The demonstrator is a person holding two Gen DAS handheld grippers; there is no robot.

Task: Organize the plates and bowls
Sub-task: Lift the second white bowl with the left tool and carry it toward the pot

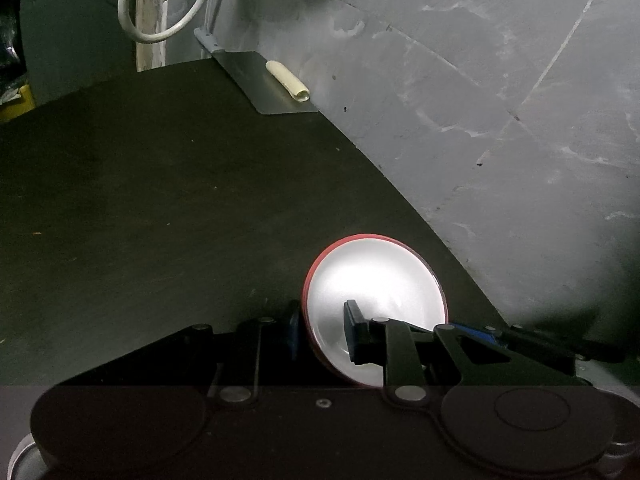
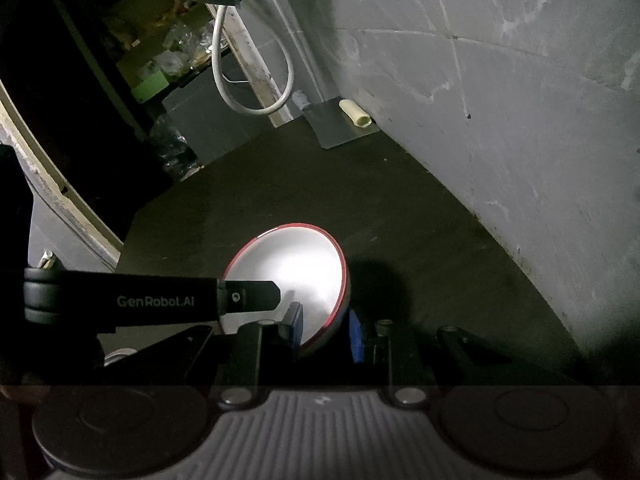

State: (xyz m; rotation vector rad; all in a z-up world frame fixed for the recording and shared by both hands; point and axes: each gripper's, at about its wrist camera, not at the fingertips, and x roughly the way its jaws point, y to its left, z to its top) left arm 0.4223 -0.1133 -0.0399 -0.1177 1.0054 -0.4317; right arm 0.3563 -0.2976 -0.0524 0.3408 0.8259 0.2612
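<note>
Left wrist view first: the left tongs [image 1: 320, 330] are clenched on the rim of a red-rimmed white bowl [image 1: 374, 280], one blue pad outside the wall, the other inside. Over in the right wrist view, the right tongs [image 2: 326, 334] pinch the opposite side of that same bowl [image 2: 292, 268], rim between the pads, and the left tool's black arm reaches in from the left edge of that view. So both pairs grip one bowl, tipped up on its side, close to the tabletop's [image 1: 140, 200] right edge, beside the grey wall [image 1: 500, 100]; whether it touches the dark top I cannot tell. Far back at the corner lie a metal sheet [image 1: 268, 88] and a pale roll [image 1: 288, 80]. This looks like the carrying step; next call is a steady, matched move of both hands toward a stacking spot, none of which is in view.
</note>
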